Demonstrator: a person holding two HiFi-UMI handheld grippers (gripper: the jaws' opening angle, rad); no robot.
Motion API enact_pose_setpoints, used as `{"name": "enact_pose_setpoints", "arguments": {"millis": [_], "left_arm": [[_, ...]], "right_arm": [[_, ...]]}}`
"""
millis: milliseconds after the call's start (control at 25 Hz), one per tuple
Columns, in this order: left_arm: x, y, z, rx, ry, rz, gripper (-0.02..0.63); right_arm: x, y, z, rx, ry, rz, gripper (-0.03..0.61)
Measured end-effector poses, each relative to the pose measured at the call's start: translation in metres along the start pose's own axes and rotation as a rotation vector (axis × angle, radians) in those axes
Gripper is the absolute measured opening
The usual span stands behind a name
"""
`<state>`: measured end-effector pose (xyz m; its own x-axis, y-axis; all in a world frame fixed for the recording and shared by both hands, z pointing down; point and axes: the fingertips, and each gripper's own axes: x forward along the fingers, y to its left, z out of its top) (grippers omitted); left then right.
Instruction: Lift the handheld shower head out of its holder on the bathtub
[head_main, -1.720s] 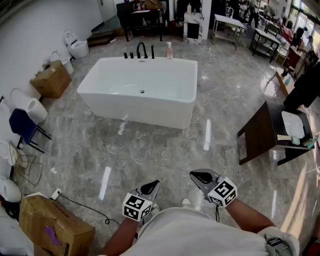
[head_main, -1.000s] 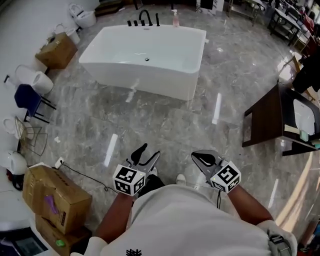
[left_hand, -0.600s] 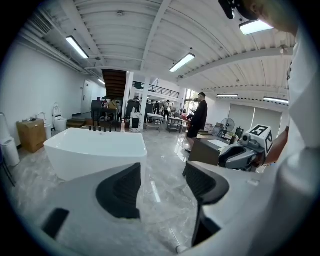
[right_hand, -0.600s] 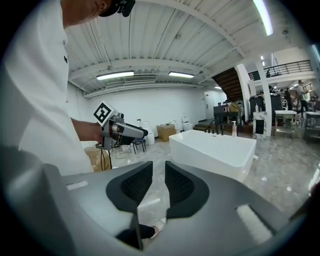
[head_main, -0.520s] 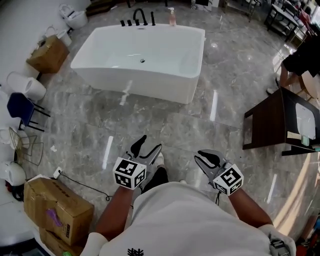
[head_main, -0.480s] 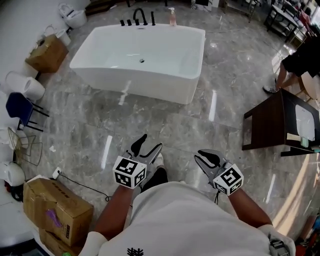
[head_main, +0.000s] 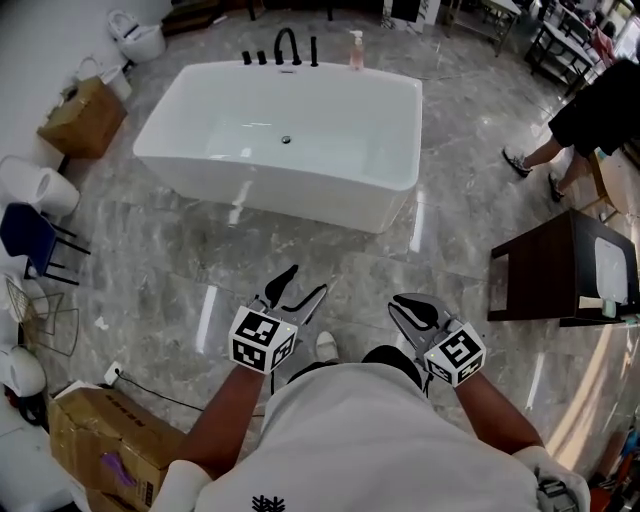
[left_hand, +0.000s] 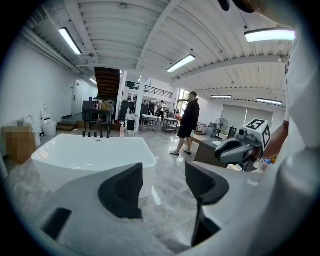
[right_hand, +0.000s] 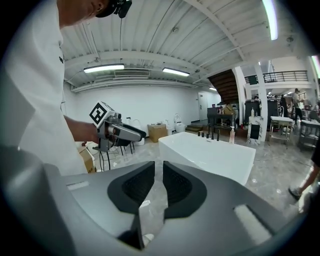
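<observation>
Carried low, well short of the bathtub (head_main: 290, 200), left gripper (head_main: 303, 283) just opened wide, empty, ready for the shower head (head_main: 314, 50), probably among the black fittings (head_main: 287, 48) on its far rim; right gripper (head_main: 405, 303) closed on nothing.

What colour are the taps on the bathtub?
Black. The taps show best in the head view.

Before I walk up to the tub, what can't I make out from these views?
Black fittings on the bathtub rim: too small in every view to tell which is the shower head or its holder.
Tub's far outer side: hidden behind its own rim, head view.
Bystander: cut off by the right edge, head view.
</observation>
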<state>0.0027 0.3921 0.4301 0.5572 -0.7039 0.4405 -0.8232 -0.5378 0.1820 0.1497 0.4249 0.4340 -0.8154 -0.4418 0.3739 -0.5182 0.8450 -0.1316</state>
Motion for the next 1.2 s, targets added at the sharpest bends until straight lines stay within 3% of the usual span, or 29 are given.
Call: {"name": "enact_pose_setpoints", "arguments": {"millis": [440, 680, 960, 1200], "left_arm": [[0.04, 0.072, 0.022, -0.057, -0.022, 0.02, 0.268], [0.083, 0.124, 0.049, -0.073, -0.002, 0.057, 0.265], [0.155, 0.174, 0.107, -0.041, -0.001, 0.096, 0.264], [0.214, 0.206, 0.139, -0.028, -0.001, 0.102, 0.265]], "right_arm": [[0.077, -0.051, 0.039, 0.024, 0.004, 0.033, 0.055], [0.125, -0.113, 0.068, 0.023, -0.008, 0.063, 0.055], [0.158, -0.191, 0.099, 0.01, -0.035, 0.095, 0.055], [0.173, -0.258, 0.106, 0.032, -0.059, 0.063, 0.058]]}}
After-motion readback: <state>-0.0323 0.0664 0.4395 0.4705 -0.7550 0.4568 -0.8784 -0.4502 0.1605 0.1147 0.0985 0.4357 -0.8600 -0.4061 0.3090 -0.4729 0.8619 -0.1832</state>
